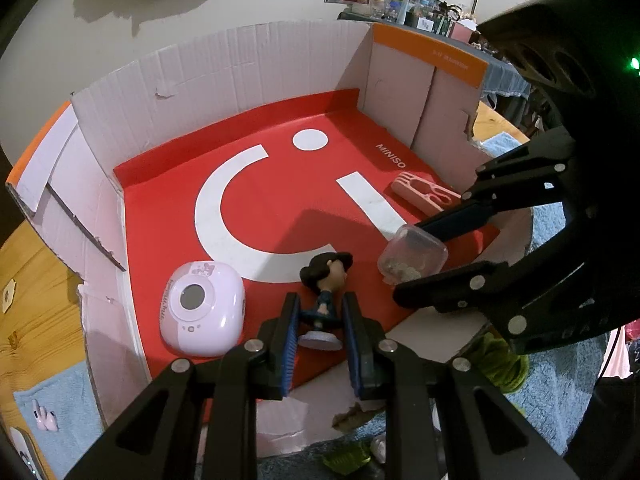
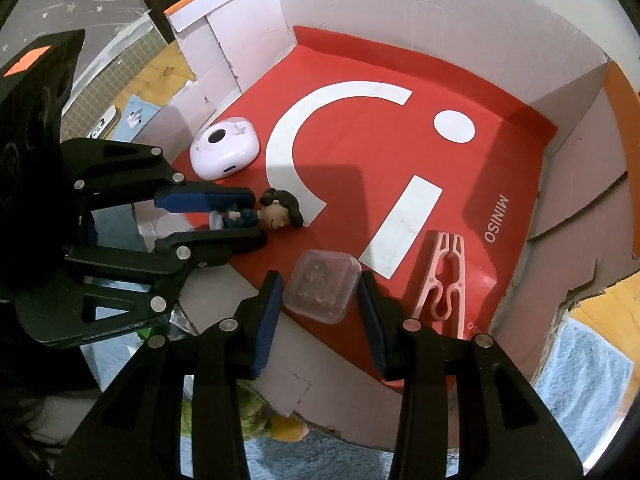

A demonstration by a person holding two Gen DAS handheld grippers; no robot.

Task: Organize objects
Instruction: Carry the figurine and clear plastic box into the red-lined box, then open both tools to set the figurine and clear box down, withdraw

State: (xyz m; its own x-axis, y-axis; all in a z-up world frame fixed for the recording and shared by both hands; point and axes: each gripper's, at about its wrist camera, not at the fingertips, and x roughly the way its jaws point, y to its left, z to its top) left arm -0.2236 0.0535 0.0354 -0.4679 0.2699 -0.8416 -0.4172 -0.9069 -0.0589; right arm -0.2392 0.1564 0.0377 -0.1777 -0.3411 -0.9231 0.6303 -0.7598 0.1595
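A small figurine [image 1: 326,270] with dark hair and a blue outfit lies on the red liner of a cardboard box [image 1: 240,76]. My left gripper [image 1: 320,300] is shut on its body, just above the white base; the right wrist view shows the same left gripper [image 2: 256,216] with the figurine [image 2: 280,212] lying head to the right. A clear plastic case [image 2: 320,286] with small bits inside sits between the pads of my right gripper [image 2: 320,278], which is shut on it near the box's front wall. In the left wrist view the right gripper [image 1: 410,258] clamps that case [image 1: 412,256].
A lilac rounded gadget [image 1: 204,312] rests at the box's near left, and a pink plastic clip [image 2: 440,280] lies at its right. The box's cardboard walls [image 2: 400,8] stand all around. Outside are a wooden table [image 1: 28,276], blue towel [image 1: 68,412] and a green fuzzy item [image 1: 500,360].
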